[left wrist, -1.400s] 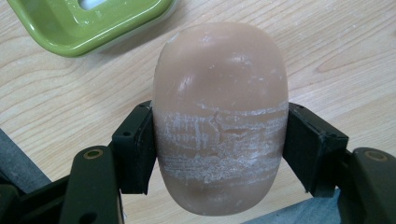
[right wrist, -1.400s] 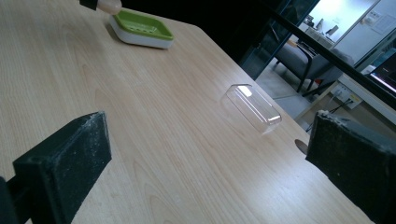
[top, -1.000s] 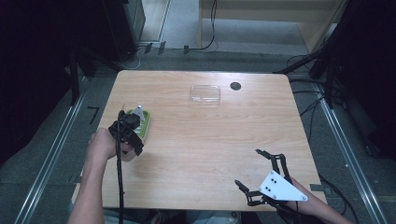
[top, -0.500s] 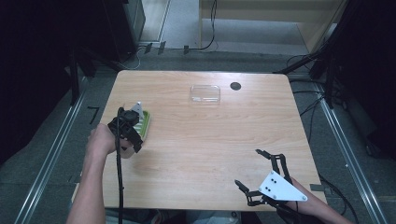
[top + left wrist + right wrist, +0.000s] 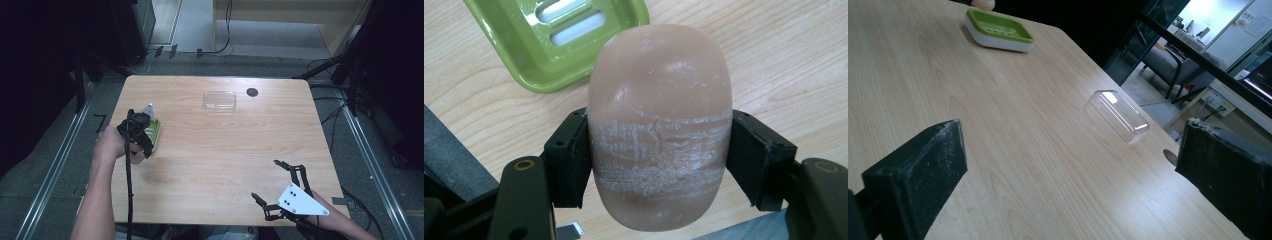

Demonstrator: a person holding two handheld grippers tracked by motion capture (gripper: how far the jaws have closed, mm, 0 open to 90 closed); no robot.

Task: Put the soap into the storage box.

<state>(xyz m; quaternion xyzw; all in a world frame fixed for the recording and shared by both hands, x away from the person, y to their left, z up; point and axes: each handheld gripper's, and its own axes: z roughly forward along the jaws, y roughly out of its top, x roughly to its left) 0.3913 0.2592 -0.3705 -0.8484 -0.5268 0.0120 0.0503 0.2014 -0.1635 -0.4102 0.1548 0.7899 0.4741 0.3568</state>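
Left tool (image 5: 142, 131) clamps a tan soap bar (image 5: 659, 125) between its pads, above the worktop's (image 5: 215, 165) left edge, just beside the green soap dish (image 5: 554, 45) (slotted, nothing in it). Right tool (image 5: 272, 182) rests at the near right corner, jaws spread wide with nothing between them. A clear plastic lid (image 5: 219, 100) lies at the far side.

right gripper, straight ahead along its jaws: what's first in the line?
Likely the clear plastic lid, lying between the open jaws' lines of the right gripper. Bare table before it. Depth is unclear, so it may pass beside it.
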